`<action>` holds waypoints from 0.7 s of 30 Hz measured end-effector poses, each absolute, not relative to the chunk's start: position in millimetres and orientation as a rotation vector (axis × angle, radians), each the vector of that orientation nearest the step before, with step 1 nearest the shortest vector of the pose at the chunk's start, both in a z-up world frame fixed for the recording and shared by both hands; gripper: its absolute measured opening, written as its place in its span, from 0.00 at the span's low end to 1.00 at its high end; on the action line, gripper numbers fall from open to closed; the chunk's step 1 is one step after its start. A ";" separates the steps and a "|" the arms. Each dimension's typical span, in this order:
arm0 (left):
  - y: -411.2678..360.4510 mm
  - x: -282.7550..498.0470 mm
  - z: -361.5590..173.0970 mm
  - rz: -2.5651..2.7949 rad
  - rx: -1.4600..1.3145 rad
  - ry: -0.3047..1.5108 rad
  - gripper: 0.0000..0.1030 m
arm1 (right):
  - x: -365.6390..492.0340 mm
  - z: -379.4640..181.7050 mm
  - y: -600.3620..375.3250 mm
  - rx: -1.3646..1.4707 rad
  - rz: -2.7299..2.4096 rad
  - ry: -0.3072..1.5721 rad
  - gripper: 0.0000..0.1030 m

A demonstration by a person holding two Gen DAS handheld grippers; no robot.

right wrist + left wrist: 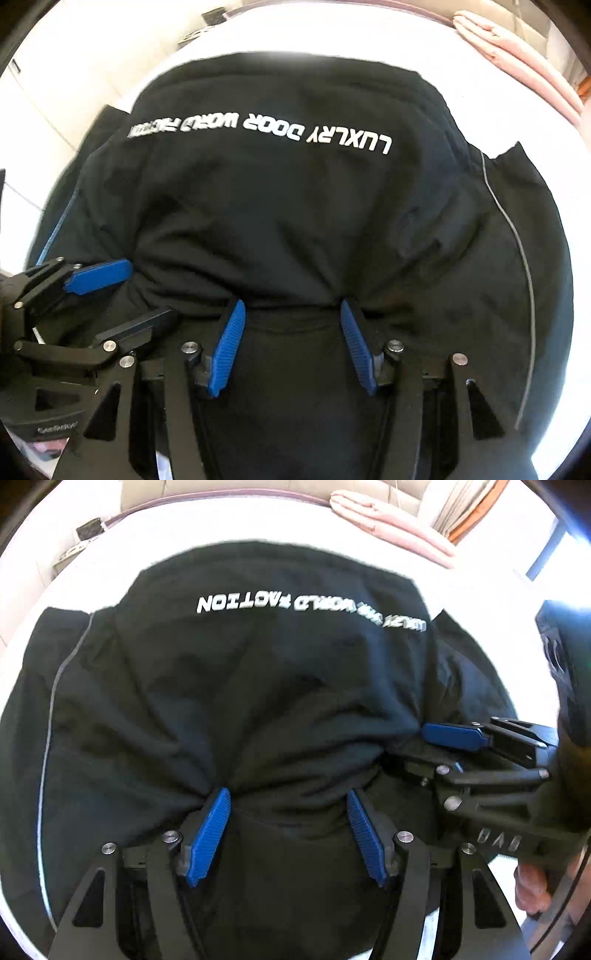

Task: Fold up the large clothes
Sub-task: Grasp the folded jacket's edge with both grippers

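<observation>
Mid-fold on a white bed (229, 524): a black jacket (258, 672) lies bunched just ahead of both tongs. The left tongs (290, 805) and right tongs (291, 314) stand apart, fabric between their fingers but seemingly unclamped. Next, likely, comes closing on the hem and carrying it forward.

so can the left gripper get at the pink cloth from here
Probably not as things stand: the left gripper is down on the black garment, and the pink cloth lies beyond it at the far edge.
</observation>
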State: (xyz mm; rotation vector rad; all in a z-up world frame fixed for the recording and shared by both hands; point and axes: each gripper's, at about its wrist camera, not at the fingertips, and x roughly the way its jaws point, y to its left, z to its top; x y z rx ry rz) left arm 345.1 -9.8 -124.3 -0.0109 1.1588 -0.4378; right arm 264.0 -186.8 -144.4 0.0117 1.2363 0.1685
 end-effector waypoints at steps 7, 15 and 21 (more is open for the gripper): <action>33.8 333.6 -80.9 -0.344 -0.162 1.076 0.65 | 297.8 -94.9 -232.7 0.115 0.085 1.100 0.53; 55.3 347.8 -132.4 -0.226 -0.146 1.160 0.65 | 338.1 -169.5 -257.5 0.186 0.038 1.245 0.49; 63.0 339.6 -121.5 -0.277 -0.187 1.178 0.66 | 319.5 -153.7 -256.8 0.235 0.073 1.221 0.50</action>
